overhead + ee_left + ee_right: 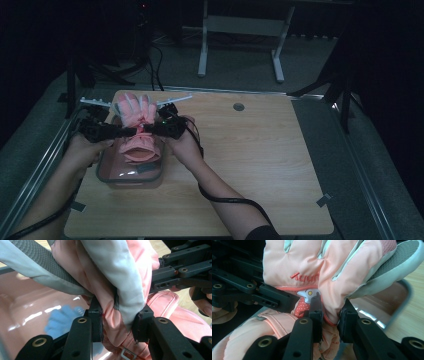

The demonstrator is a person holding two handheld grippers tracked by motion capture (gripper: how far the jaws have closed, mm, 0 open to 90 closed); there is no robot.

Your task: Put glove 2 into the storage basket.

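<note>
A pink padded glove (136, 112) with pale grey trim is held up over a clear plastic box (131, 176) at the table's left. My left gripper (134, 131) is shut on the glove's wrist from the left, and my right gripper (146, 131) is shut on it from the right. In the left gripper view the glove (112, 280) bunches between the jaws, and its pads (98, 322) press the fabric. The right gripper view has the glove (317, 267) with red stitched lettering pinched at its wrist. The cuff (141, 150) hangs into the box.
The box (30, 302) holds a blue shape seen through its wall. The wooden table (250, 160) stretches right of the box, with a round grommet (238, 106) near its far edge. Metal rails run along both table sides, and a white desk frame (240, 30) stands behind.
</note>
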